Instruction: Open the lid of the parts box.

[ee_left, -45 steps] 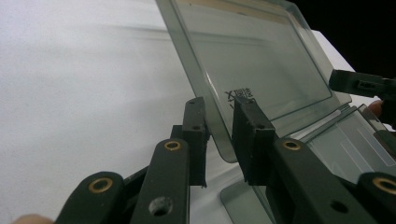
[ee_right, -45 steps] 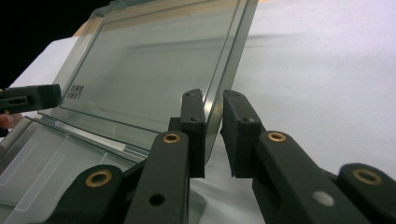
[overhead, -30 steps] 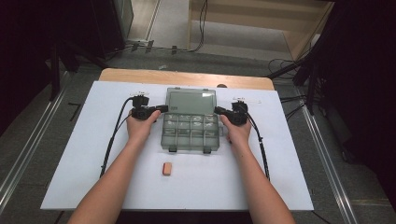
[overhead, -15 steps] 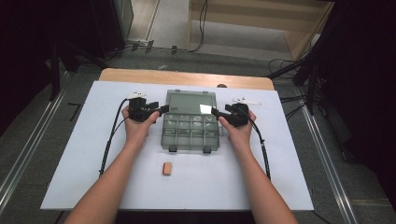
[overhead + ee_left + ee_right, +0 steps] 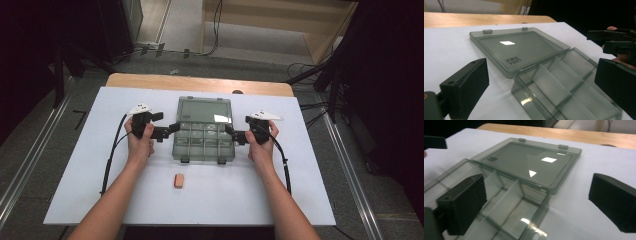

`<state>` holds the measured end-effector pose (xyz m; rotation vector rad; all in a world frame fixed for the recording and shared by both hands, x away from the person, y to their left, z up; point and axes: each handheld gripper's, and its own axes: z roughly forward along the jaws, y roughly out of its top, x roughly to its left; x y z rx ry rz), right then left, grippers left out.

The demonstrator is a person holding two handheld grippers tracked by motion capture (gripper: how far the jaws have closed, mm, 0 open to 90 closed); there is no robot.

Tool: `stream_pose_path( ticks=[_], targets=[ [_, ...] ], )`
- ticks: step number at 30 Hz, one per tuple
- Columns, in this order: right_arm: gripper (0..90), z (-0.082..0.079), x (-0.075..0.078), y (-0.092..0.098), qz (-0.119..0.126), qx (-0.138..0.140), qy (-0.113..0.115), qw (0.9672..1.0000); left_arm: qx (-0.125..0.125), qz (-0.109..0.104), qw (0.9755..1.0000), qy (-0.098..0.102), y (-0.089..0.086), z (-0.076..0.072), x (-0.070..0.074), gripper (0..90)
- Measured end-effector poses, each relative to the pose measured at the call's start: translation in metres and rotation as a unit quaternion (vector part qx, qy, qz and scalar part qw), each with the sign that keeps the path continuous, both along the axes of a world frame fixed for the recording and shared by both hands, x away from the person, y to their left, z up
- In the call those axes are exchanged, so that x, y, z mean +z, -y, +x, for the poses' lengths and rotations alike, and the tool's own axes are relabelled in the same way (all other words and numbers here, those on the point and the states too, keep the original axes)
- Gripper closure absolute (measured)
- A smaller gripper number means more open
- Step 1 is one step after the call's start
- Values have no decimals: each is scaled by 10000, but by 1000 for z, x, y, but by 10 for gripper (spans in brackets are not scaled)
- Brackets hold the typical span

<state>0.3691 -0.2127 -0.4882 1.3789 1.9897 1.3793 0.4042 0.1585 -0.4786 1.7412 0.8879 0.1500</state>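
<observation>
High view: my left tool (image 5: 175,127) and right tool (image 5: 229,131) flank the open compartment box (image 5: 204,142) on the bench (image 5: 75,165), jaws just spread wide, gripping nothing. I'd back off evenly before fetching the eraser-like block (image 5: 179,181) behind them.

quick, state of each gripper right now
left gripper: open, jaws just opened, holding nothing, beside the box.
right gripper: open, jaws just opened, holding nothing.
</observation>
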Motion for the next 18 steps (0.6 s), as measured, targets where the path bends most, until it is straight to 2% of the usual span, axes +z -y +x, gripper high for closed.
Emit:
stream_pose_path(
  ticks=[8,15,18],
  targets=[
    [0,-18,3,-2,-102,106,118,9998,19,159,9997,201,-9,-17,3,0],
    [0,-34,5,-5,-106,219,205,9995,-7,138,9992,363,-18,-34,2,0],
    [0,-40,6,-7,-157,245,233,9993,5,211,9987,461,-20,-42,2,0]
  ],
)
